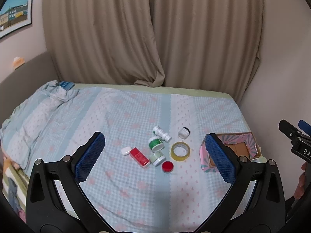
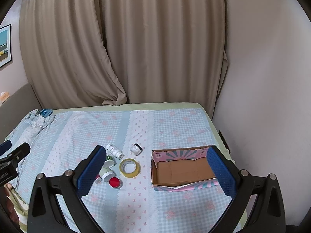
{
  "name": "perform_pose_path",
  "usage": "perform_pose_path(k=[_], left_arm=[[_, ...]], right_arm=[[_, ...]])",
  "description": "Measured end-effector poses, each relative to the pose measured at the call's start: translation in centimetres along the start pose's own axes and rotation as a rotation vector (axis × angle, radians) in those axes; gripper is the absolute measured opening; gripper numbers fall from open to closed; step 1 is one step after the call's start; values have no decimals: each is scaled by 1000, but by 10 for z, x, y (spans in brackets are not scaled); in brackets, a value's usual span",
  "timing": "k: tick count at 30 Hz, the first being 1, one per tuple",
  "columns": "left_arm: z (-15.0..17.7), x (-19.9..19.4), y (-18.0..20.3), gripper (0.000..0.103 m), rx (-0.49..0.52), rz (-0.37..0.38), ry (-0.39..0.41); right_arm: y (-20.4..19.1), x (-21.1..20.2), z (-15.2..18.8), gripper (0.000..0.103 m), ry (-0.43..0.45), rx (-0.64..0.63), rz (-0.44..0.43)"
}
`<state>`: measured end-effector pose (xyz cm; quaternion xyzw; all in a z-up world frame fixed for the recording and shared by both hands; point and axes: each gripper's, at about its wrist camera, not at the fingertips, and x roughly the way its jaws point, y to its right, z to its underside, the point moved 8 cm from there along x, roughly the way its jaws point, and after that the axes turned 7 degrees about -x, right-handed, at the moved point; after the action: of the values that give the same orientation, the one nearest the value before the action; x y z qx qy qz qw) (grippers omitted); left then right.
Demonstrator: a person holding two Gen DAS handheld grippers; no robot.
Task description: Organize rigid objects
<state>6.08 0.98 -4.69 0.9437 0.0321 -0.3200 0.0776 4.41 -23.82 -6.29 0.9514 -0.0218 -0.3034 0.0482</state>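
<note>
Small objects lie clustered on the bed: a red box point(image 1: 140, 158), a white case point(image 1: 126, 150), a green-labelled jar point(image 1: 155, 144), a pale green jar point(image 1: 157, 158), a red-lidded jar point(image 1: 167, 166), a lying white bottle point(image 1: 162, 133), a white jar with a black lid point(image 1: 183, 132) and a tape roll point(image 1: 180, 151). An open cardboard box point(image 2: 182, 169) with pink patterned sides sits to their right. My left gripper point(image 1: 155, 155) is open above the cluster. My right gripper point(image 2: 155, 170) is open between the tape roll point(image 2: 129, 167) and the cardboard box, and holds nothing.
The bed has a blue checked sheet point(image 1: 126, 116) with a bunched blanket point(image 1: 58, 95) at the far left. Beige curtains point(image 1: 151, 33) hang behind it. A wall point(image 2: 262, 77) runs along the bed's right side. A framed picture point(image 1: 14, 9) hangs at the left.
</note>
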Motion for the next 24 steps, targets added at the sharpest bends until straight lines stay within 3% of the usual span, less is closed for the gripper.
perform_pose_path(k=[24], left_arm=[[-1, -2, 0, 103, 8, 3, 10]], right_arm=[[2, 2, 1, 103, 21, -25, 2]])
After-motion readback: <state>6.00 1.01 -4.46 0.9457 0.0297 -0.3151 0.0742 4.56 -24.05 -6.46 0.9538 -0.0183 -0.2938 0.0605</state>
